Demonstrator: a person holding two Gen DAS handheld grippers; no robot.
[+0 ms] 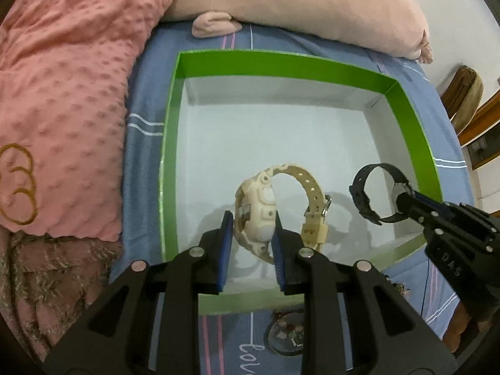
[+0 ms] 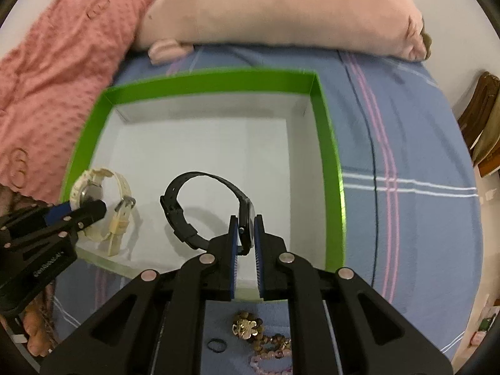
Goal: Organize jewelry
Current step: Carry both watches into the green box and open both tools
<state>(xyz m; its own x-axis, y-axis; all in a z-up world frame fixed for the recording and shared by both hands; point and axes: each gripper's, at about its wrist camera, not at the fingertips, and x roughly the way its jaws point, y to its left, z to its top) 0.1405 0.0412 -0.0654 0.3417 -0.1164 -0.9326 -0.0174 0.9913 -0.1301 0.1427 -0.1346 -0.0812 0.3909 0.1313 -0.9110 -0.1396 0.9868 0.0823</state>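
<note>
A green box lid with a white inside (image 1: 175, 131) (image 2: 331, 162) lies on the bed. My left gripper (image 1: 253, 222) is shut on a cream watch (image 1: 259, 206), holding it by the case over the box's near left part; it also shows in the right wrist view (image 2: 93, 187). My right gripper (image 2: 246, 223) is shut on a black watch (image 2: 200, 206) by its case, over the near right part; it also shows in the left wrist view (image 1: 375, 193). Whether the watches touch the box floor I cannot tell.
A blue striped bedsheet (image 2: 406, 156) lies under the box. A pink dotted blanket (image 1: 62, 93) is at left, a pink plush pillow (image 2: 281, 9) at the back. Beaded bracelets (image 2: 265, 340), a small black ring (image 2: 216, 344) and a round dish of trinkets (image 1: 287, 334) lie in front of the box.
</note>
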